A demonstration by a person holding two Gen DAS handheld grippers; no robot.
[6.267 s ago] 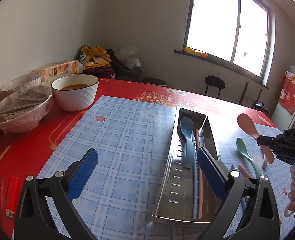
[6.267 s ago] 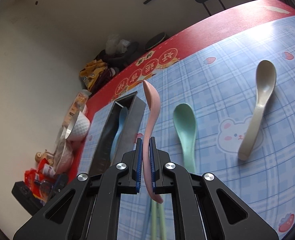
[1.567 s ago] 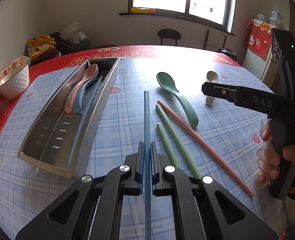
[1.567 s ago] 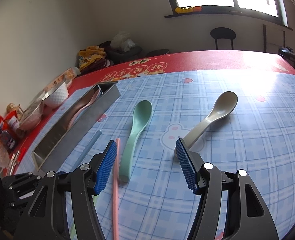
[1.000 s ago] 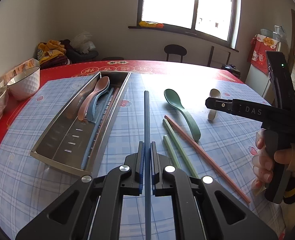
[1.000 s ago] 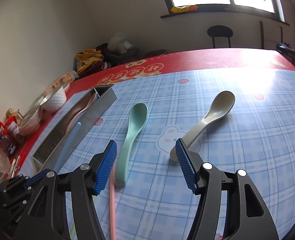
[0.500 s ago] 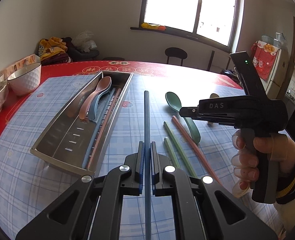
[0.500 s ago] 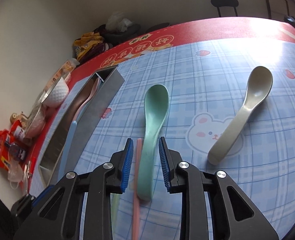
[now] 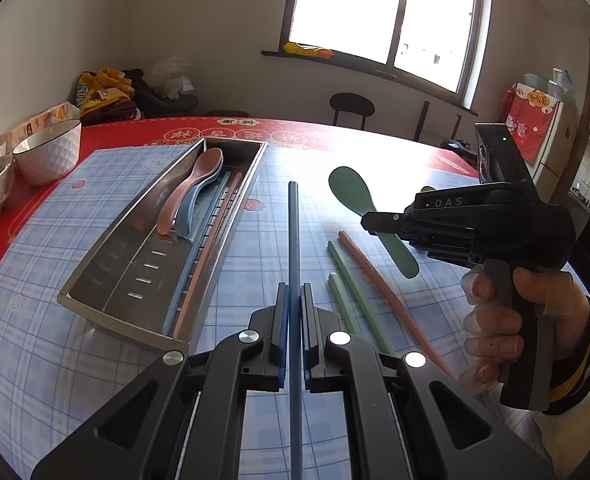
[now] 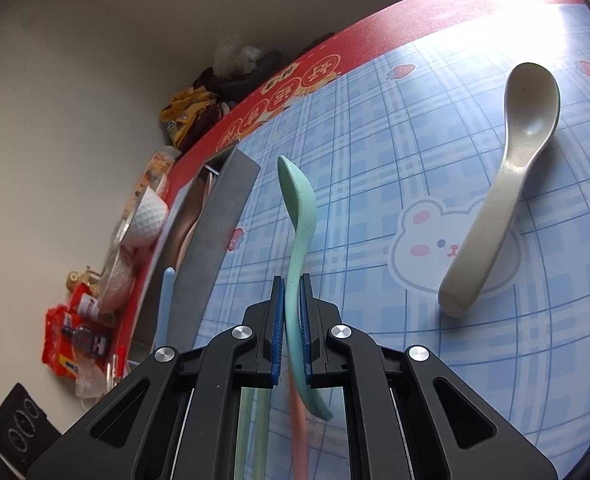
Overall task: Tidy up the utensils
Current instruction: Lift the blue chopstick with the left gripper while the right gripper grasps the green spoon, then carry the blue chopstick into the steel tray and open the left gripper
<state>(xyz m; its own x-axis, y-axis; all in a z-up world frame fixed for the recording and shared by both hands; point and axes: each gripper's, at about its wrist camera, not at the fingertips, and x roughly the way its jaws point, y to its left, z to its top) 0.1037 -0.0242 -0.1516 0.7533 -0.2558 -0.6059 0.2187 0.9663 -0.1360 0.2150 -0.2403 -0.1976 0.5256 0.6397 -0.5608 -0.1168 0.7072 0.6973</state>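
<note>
My right gripper (image 10: pixel 291 320) is clamped on the handle of the green spoon (image 10: pixel 299 216), centre frame in the right wrist view, its bowl lifted edge-on above the checked desk (image 10: pixel 375 168). My left gripper (image 9: pixel 293 332), pads tight, holds a blue chopstick (image 9: pixel 293 240) pointing up mid-frame. The steel tray (image 9: pixel 107 276) at left holds pink and blue spoons; a beige spoon (image 10: pixel 507 200) lies at right.
</note>
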